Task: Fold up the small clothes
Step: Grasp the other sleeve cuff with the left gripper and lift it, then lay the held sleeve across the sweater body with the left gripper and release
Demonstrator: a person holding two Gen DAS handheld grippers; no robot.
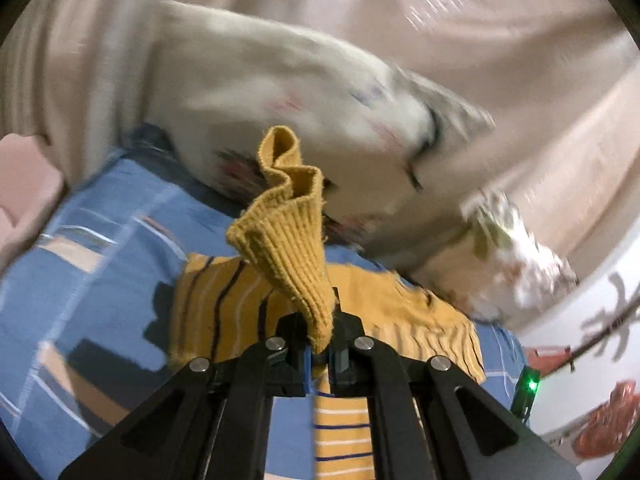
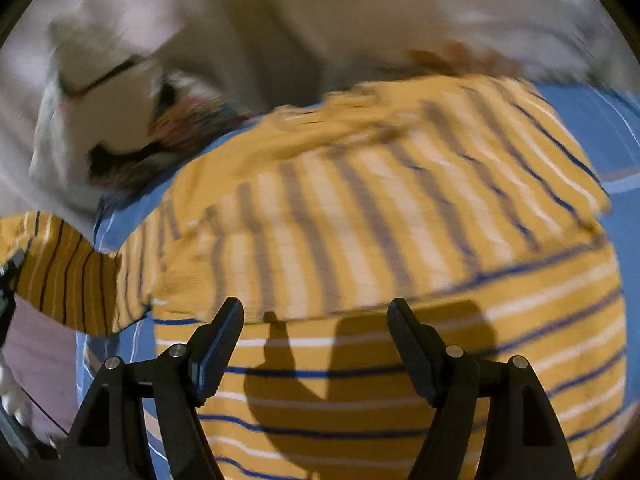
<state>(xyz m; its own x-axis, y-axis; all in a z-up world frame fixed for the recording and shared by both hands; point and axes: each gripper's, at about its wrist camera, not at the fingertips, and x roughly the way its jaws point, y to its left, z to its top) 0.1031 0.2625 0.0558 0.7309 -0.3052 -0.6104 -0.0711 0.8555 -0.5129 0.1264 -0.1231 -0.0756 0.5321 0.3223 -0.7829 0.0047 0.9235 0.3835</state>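
Probably a home bedroom: patterned blue bedsheet [image 1: 100, 240], beige blanket [image 1: 440, 20].

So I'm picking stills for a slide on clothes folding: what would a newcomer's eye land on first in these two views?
First the mustard ribbed cuff, pinched in the shut left hand-held gripper and standing up mid-frame in the left wrist view. Next the yellow striped top, spread over the blue patterned sheet and filling the right wrist view, with the right hand-held gripper open and empty above it. Behind both lies a blurred white garment.
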